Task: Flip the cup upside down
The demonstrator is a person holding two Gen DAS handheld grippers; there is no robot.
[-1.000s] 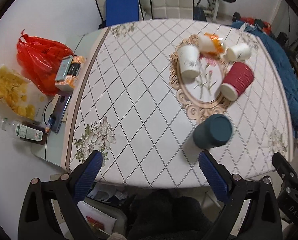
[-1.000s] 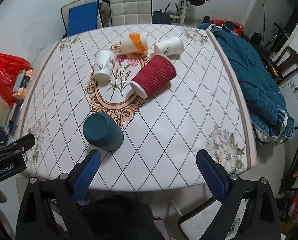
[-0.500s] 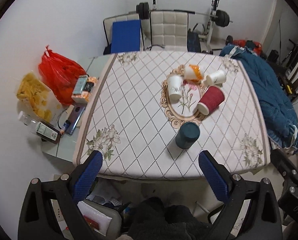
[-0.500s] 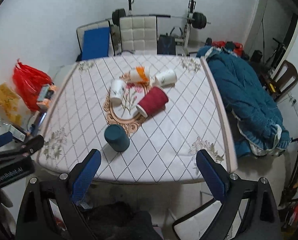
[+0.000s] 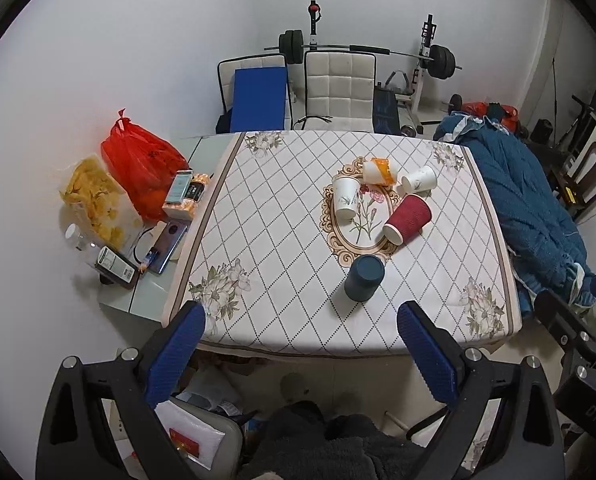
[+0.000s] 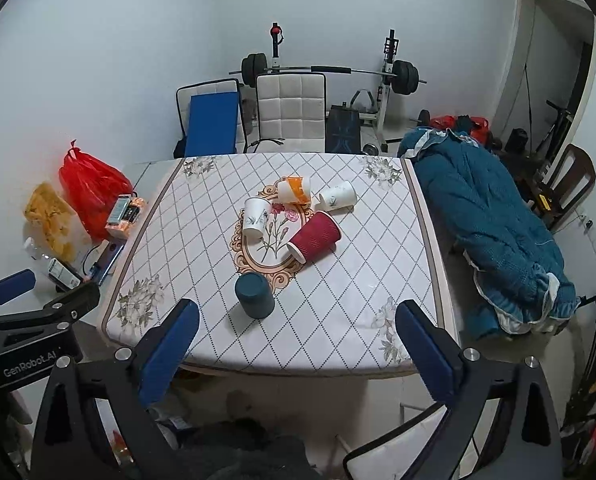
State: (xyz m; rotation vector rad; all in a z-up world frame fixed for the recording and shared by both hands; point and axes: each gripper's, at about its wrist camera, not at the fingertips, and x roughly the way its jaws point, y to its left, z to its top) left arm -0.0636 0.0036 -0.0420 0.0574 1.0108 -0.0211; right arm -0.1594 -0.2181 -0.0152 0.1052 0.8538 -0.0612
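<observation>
A dark teal cup [image 5: 364, 278] stands upside down near the front of the quilted table [image 5: 282, 240]; it also shows in the right wrist view [image 6: 255, 295]. A red ribbed cup [image 5: 407, 219] [image 6: 315, 241] lies on its side behind it. A white cup [image 5: 345, 197] [image 6: 255, 216] lies tilted to its left. An orange-and-white cup [image 5: 379, 171] and another white cup [image 5: 419, 179] lie at the back. My left gripper [image 5: 300, 318] is open and empty, well back from the table's front edge. My right gripper [image 6: 297, 316] is open and empty too.
A red bag [image 5: 138, 160], a snack bag [image 5: 94, 200], boxes, a phone and bottles sit on a side table at the left. A blue blanket [image 6: 494, 224] lies to the right. Chairs [image 5: 338, 84] and a barbell rack stand behind the table.
Both grippers have pulled back and up from the table, staying open. The cups now look smaller and farther away. No cup has moved.
</observation>
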